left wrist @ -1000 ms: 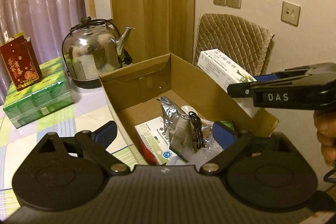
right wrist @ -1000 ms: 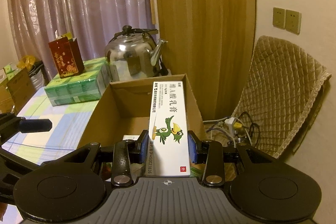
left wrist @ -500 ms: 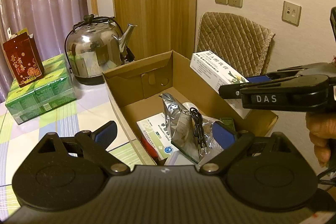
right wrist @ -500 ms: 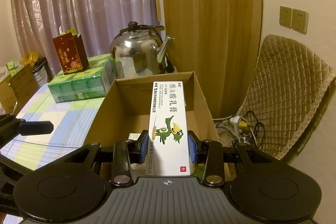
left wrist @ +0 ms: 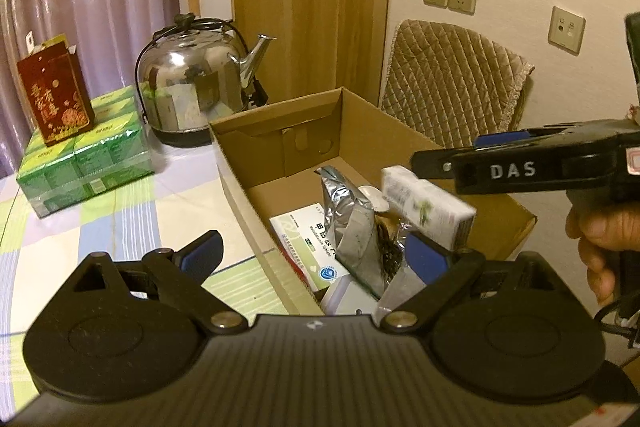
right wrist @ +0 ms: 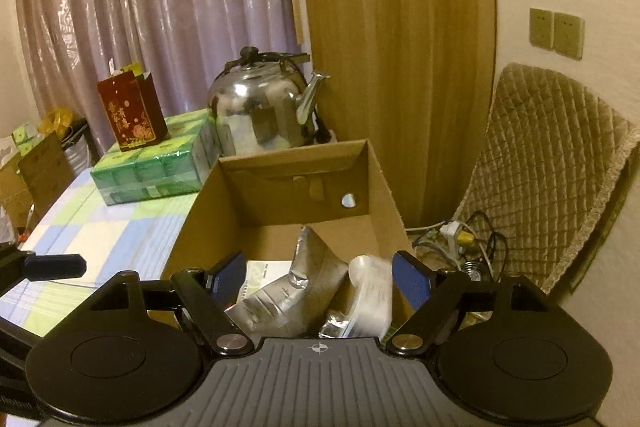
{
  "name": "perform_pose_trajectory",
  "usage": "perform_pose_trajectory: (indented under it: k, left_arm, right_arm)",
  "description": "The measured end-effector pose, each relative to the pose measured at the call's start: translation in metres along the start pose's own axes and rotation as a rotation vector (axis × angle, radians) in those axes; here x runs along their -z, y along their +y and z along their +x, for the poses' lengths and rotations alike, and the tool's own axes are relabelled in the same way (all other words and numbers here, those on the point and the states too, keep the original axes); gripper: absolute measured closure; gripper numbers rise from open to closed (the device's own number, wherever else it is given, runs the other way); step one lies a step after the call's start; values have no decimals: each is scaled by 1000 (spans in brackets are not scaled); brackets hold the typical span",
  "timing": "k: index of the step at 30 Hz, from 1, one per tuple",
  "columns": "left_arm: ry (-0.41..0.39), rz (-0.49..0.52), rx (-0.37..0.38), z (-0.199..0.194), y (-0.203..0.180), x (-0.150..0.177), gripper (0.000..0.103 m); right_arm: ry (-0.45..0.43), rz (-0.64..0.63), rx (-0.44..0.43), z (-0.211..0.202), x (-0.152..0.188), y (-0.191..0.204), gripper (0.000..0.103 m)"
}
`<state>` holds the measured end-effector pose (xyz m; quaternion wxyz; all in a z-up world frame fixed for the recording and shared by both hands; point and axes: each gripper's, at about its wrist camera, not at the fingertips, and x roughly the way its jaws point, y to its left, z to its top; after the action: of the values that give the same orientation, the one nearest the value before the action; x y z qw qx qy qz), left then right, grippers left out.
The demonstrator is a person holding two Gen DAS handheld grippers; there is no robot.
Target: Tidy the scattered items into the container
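The desk (left wrist: 100, 223), under a checked green-and-blue cloth, carries the big things at its far side: a steel kettle (left wrist: 192, 83), a shrink-wrapped block of green packs (left wrist: 86, 163) to its left, and a red carton (left wrist: 54, 99) standing on that block. None of these looks like scattered clutter; they sit squared up and out of the way.

The cardboard box (left wrist: 360, 131) stands open-topped at the desk's right edge, its flaps cut away so things can be dropped straight in. A quilted chair back (left wrist: 452, 75) lies beyond it, against the wall.

Inside the box, a silver foil pouch (left wrist: 354, 223) leans upright near the middle, a flat white and green packet (left wrist: 308, 247) lies on the floor left of it, and a dark coiled cable (left wrist: 390, 251) sits just right of the pouch.

The white medicine carton (left wrist: 424, 207) is blurred and tilted just below the right gripper (left wrist: 444, 155), over the right part of the box — apparently in free fall, not gripped. From the right wrist it shows as a pale smear (right wrist: 372, 295) low between the blue pads.

The right gripper's fingers (right wrist: 412, 279) are spread wide and hold nothing. The left gripper (left wrist: 312, 259) hovers over the near left wall of the box, fingers (left wrist: 200, 255) equally wide apart and empty — probably waiting its turn.
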<state>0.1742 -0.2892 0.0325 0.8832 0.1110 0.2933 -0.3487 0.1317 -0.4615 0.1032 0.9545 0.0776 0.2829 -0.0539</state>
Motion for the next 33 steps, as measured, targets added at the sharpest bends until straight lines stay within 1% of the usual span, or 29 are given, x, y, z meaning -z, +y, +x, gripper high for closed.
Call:
perform_pose_trajectory:
  k: [3,7,10,14,17,21,24,28,33]
  left_arm:
    - [5,-31,4,-6,3,3,8]
    - [11,-73,6,-18,5,11,7]
    - [22,-117,12,-31,6,19,7]
    - [22,-168,6,-50,1,29,3]
    - [38,-200,0,-65,-6,39,1]
    - [61,-207,-2,-83,-19,50,1]
    - [71,-195,-32,-95,-30,56,1]
    - [88,-237,-30,-111,-38,65,1]
    - [88,-256,-44,-131,-50,75,1]
  right_arm:
    - [-7,23,11,-10,3,-4,24]
    - [-26,68,30,-33,12,-11,14]
    - [-29,80,39,-56,22,-12,9]
    - [-24,98,58,-87,39,-11,5]
    - [-23,96,71,-111,51,-7,2]
    - [2,48,92,-136,63,4,2]
    - [7,25,101,-153,71,10,2]
    - [29,24,100,-172,82,12,2]
    - [45,14,97,-193,92,16,2]
